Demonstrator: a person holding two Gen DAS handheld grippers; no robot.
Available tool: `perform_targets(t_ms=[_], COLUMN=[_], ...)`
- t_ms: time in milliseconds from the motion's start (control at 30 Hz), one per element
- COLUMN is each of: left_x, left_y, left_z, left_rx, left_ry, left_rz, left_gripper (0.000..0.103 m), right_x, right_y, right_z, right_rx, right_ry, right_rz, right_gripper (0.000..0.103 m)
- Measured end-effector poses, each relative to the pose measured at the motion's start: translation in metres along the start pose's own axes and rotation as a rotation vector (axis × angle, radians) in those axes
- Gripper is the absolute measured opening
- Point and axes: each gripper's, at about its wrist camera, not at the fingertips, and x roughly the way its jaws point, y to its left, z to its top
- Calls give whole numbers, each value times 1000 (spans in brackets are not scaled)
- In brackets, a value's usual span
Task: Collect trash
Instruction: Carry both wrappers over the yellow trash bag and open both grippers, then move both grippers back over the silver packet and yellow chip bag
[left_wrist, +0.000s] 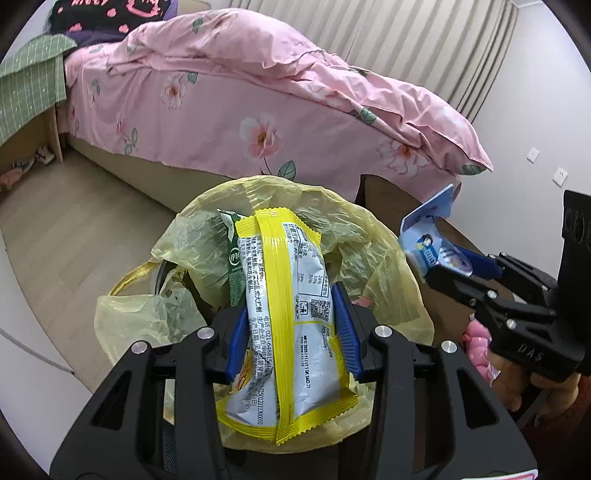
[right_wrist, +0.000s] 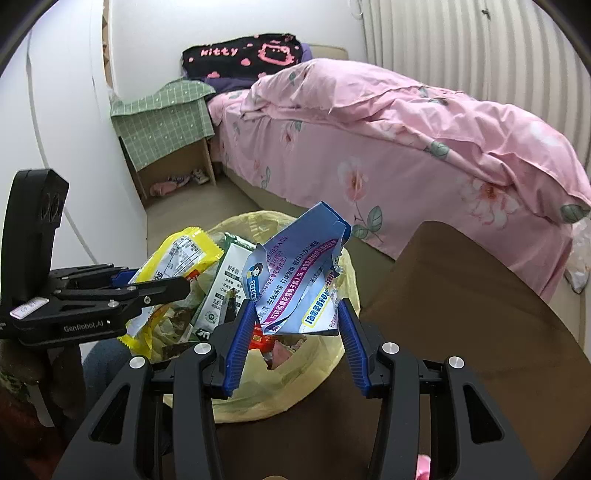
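While hovering over the bin liner (left_wrist: 373, 240), left gripper (left_wrist: 291, 332) pinching yellow snack wrapper (left_wrist: 291, 295) between ribbed blue pads (left_wrist: 347, 332), printed back panel facing up: QR code, nutrition table, Chinese text, partly legible date line. Right gripper (right_wrist: 297, 332) clamping crumpled blue-and-white paper packet (right_wrist: 303, 273) between its blue pads (right_wrist: 240, 343), showing Chinese print, a cartoon figure and a rounded label; in the left view, holding it just right of the bin. Reading "GenRobot.AI" on the left gripper body in the right view, "DAS" on the right gripper body in the left view. Lining a round bin: thin, translucent, wrinkled yellow plastic, holding a green-and-white milk carton (right_wrist: 221, 284) standing tilted, plus red and pink scraps lower down. Sitting beside a brown table (right_wrist: 461, 314), near side. Lying beyond, far side: bed (right_wrist: 406, 140) under pink floral cover, black "kitty" pillow (right_wrist: 240, 55), green checked cloth (right_wrist: 166, 114) draped over a cardboard-coloured stand.
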Motion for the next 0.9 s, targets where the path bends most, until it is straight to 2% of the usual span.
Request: perform_targets(t_ms=[300, 467, 500, 767, 900], left_x=[6, -5, -8, -20, -23], left_y=[9, 10, 11, 11, 5], left_z=[9, 14, 14, 13, 6], left_rx=[-40, -58, -58, -77, -62], left_ry=[-6, -58, -71, -99, -88], left_rz=[-21, -47, -40, 0, -20], left_gripper=[40, 64, 67, 68, 68], right_x=[13, 14, 10, -40, -78], right_y=[-1, 0, 1, -19, -38], right_z=[-1, -2, -3, -21, -47], right_rx=[15, 10, -2, 37, 83], right_ry=[18, 42, 35, 2, -13], right_rz=[10, 8, -8, -88, -165], right_gripper=[45, 54, 54, 55, 55])
